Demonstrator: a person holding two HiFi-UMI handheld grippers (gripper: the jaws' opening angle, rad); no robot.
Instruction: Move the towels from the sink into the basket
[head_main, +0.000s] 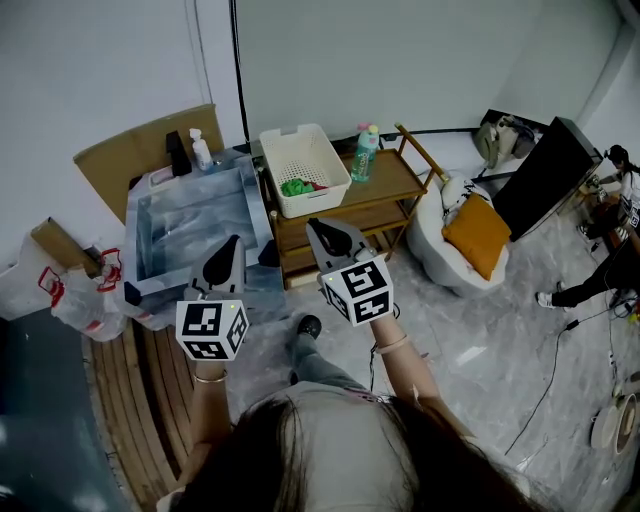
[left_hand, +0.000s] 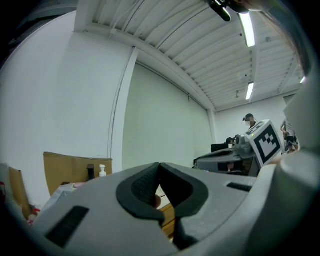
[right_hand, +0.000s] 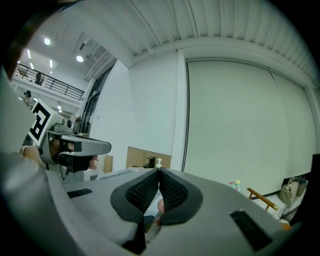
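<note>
Left hand-held gripper (head_main: 229, 248), right hand-held gripper (head_main: 326, 233) clenched, empty, near sink (head_main: 131, 228) rim; basket (head_main: 316, 201) beyond.

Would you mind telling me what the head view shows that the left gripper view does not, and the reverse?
Only the head view shows the green and red towels lying in the white basket, and the orange cushion. Only the left gripper view shows the ceiling light strips and that the left gripper's jaws are together, empty. Both show the cardboard sheet, the pump bottle and the right gripper with its marker cube.
</note>
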